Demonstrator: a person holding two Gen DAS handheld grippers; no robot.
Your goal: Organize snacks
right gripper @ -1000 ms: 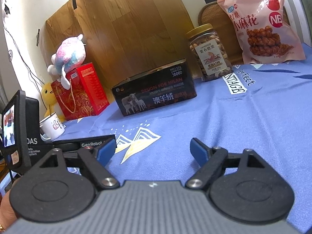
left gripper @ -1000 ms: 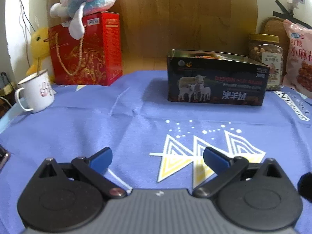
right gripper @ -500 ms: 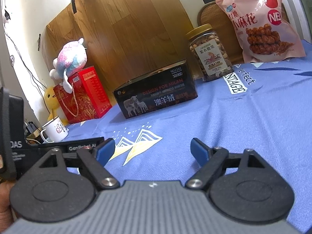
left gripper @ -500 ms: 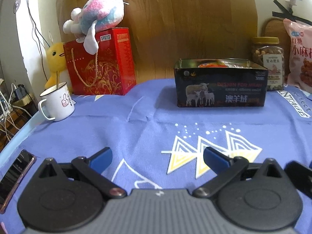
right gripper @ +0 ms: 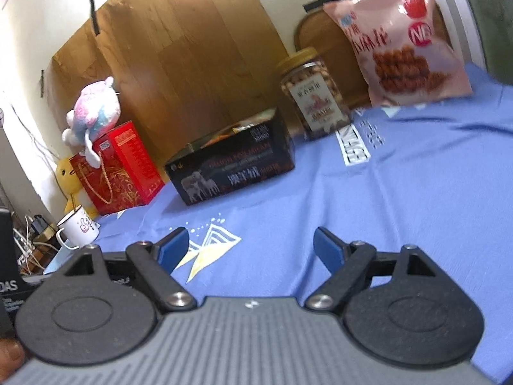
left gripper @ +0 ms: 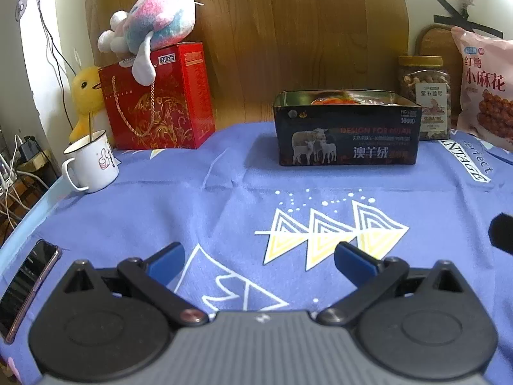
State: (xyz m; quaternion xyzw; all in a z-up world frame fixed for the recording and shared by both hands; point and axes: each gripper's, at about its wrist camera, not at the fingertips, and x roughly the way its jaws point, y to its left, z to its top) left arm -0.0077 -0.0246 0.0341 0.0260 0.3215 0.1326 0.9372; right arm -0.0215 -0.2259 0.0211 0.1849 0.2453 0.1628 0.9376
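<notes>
Blue-padded and spread wide on nothing, the left gripper (left gripper: 258,258) and right gripper (right gripper: 250,245) hung well short of the open black tin (left gripper: 348,128), nut jar (right gripper: 312,93) and pink snack bag (right gripper: 407,38) at the cloth's far edge, so the approach seemed barely begun, a forward reach coming next.

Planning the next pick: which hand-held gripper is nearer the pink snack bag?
Right, judging by view. Right hand-held gripper faces the pink snack bag ahead-right; from the left it sits far right.
</notes>
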